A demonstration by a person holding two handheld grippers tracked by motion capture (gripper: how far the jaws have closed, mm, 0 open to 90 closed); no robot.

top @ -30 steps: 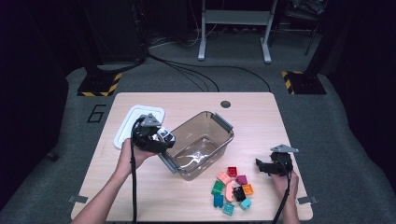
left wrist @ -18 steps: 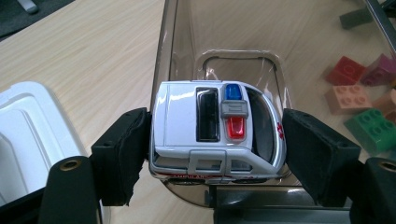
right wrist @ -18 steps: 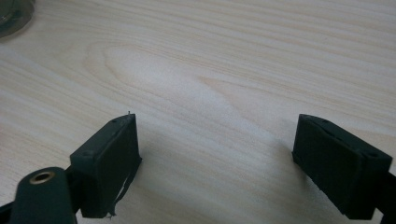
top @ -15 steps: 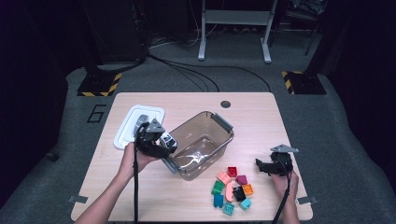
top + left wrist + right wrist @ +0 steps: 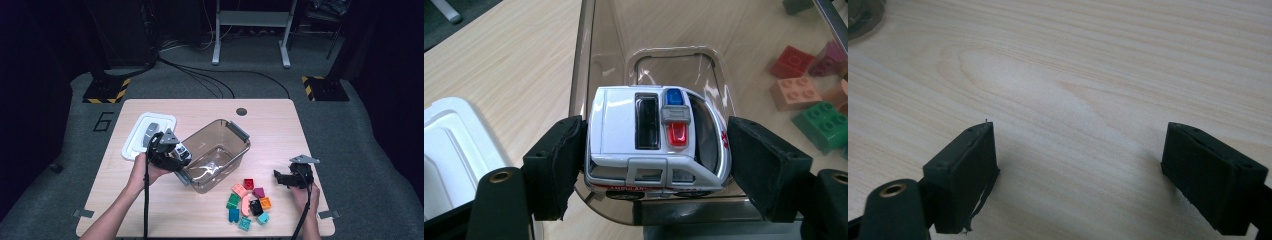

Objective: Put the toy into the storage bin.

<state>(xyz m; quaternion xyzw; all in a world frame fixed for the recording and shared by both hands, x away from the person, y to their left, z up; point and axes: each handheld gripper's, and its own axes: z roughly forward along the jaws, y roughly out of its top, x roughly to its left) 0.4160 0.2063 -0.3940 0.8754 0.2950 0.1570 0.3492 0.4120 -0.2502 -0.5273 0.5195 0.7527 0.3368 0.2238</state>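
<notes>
Clamped by the left gripper (image 5: 656, 155) between its two black pads: a small white toy ambulance (image 5: 656, 142), held end to end, roof lights facing the camera, hanging just above the near rim of the clear brown plastic bin (image 5: 220, 150). Gripped that way, most likely, so that the car can drop straight into the bin once released, with no wall in the way. Seen from above, carried at the bin's left end by the left hand (image 5: 145, 172), between bin and white lid (image 5: 145, 134). Lid lying flat on the table (image 5: 280, 125) just left of the bin, set aside so the mouth stays free. Right of the bin and nearer the person, a loose heap of coloured building bricks (image 5: 247, 202), presumably next to go in. Further right of that heap, the right gripper (image 5: 281, 177), jaws spread wide over bare wood with nothing between them, apparently waiting its turn.
</notes>
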